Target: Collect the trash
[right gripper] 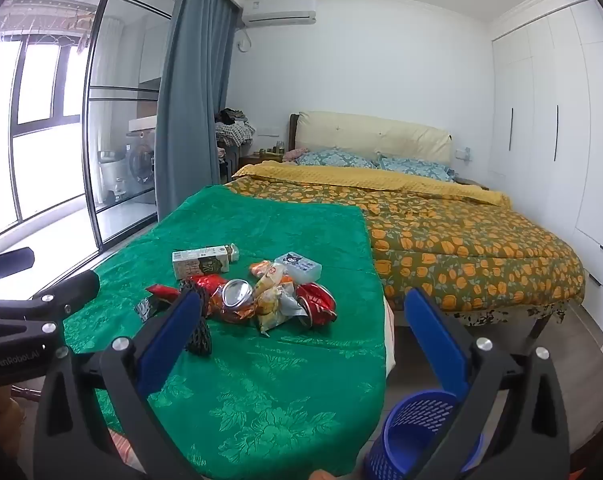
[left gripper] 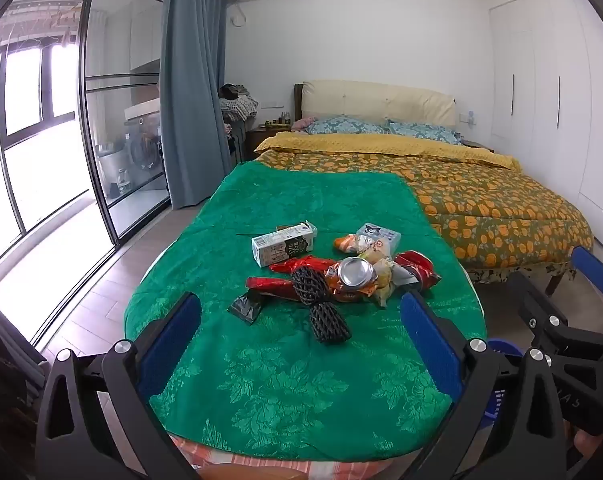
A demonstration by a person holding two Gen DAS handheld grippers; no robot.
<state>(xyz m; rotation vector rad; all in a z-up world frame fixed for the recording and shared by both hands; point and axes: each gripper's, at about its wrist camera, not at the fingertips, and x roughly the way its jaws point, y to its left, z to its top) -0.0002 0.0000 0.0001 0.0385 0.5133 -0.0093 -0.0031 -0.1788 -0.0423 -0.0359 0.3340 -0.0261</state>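
A pile of trash lies mid-table on the green cloth (left gripper: 285,392). It holds a milk carton (left gripper: 283,244), a black foam net (left gripper: 321,304), a silver can (left gripper: 355,272), red wrappers (left gripper: 279,286), a crushed red can (left gripper: 417,270), yellowish snack bags (left gripper: 381,280) and a small cartoon box (left gripper: 377,234). My left gripper (left gripper: 300,300) hovers open just short of the pile, nothing between its fingers. My right gripper (right gripper: 303,300) is open and empty too, near the table's right edge, with the silver can (right gripper: 237,292) and the red can (right gripper: 317,300) ahead of it.
A blue perforated basket (right gripper: 417,432) stands on the floor by the table's right edge, under my right gripper. Beyond the table lies a bed (right gripper: 461,248) with an orange-patterned quilt. White wardrobes (right gripper: 561,140) line the right wall; a curtain (right gripper: 189,100) and glass doors are on the left.
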